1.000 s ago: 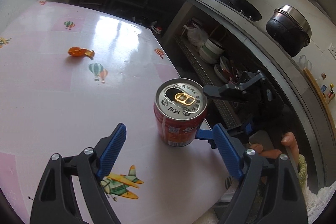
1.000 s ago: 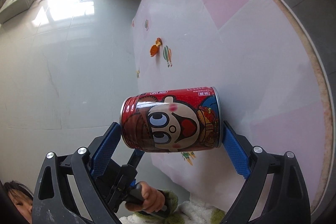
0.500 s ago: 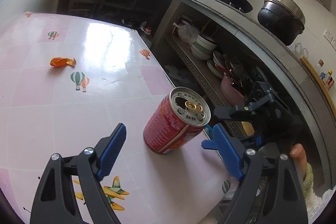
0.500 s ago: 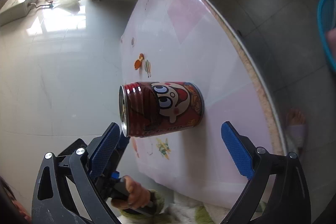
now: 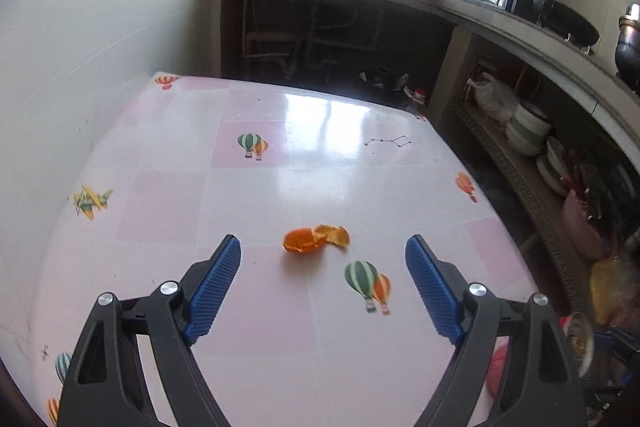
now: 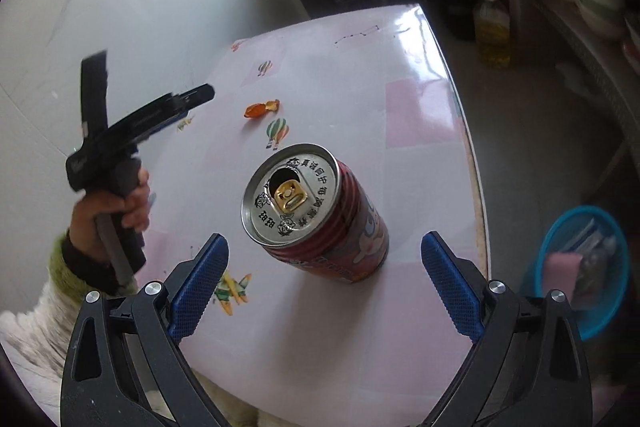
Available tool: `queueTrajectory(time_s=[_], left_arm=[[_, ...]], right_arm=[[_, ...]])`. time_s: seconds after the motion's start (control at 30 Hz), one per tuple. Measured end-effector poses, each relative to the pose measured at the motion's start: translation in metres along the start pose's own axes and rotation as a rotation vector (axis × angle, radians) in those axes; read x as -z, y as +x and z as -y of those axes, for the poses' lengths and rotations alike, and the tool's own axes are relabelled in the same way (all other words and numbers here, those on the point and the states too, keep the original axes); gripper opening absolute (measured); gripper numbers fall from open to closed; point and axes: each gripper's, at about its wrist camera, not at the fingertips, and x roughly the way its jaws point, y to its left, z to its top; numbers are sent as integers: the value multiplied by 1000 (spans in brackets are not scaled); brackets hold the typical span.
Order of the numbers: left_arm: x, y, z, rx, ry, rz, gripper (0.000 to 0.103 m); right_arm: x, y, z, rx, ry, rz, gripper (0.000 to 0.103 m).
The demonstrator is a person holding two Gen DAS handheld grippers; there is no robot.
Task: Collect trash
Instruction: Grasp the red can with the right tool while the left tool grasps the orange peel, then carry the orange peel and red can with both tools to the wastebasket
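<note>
left wrist view: left tongs (image 5: 323, 255) spread wide, nothing between them, hovering over the glossy pink-and-white checked table (image 5: 280, 195) with balloon and plane prints. a crumpled orange peel scrap (image 5: 316, 238) lies on the table just ahead, between the fingertips' line but untouched. at the lower right edge a blurred rim of something, cut off, cannot tell what.

right wrist view: right tongs (image 6: 325, 271) wide too, holding nothing. the red printed drink can with opened silver top (image 6: 320, 215) stands upright on the table near its right edge, just ahead of the tongs, apart from both pads. the left tongs show at far left in a hand (image 6: 120, 207) with a green-cuffed sleeve. a blue plastic mesh basket (image 6: 588, 267) sits on the floor beside the table, already holding some stuff, contents unclear.

progress: can and peel both still on the table, so neither collected; both pickups and drops left.
</note>
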Motion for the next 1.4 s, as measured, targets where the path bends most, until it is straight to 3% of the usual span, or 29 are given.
queueTrajectory(time_s=[0.17,0.4,0.57,0.67,0.8,1.13,1.4], left_arm=[[-4,51,0,-18,87,-100,72],[2,91,-5,-30,85,-217,50],[3,89,-1,-53,85,-211,34],[2,87,-1,-54,80,-203,26],[3,79,1,-46,76,-191,15],[45,28,29,47,50,-210,10],[75,-21,57,152,15,-202,10]], right_arm=[[-2,1,-1,71,-96,45,92],[-8,8,10,64,-105,51,87],[-7,10,7,51,-117,49,78],[-5,8,3,49,-136,47,66],[0,2,1,63,-145,49,65],[28,-27,5,100,-134,38,64],[47,-52,16,121,-46,61,64]])
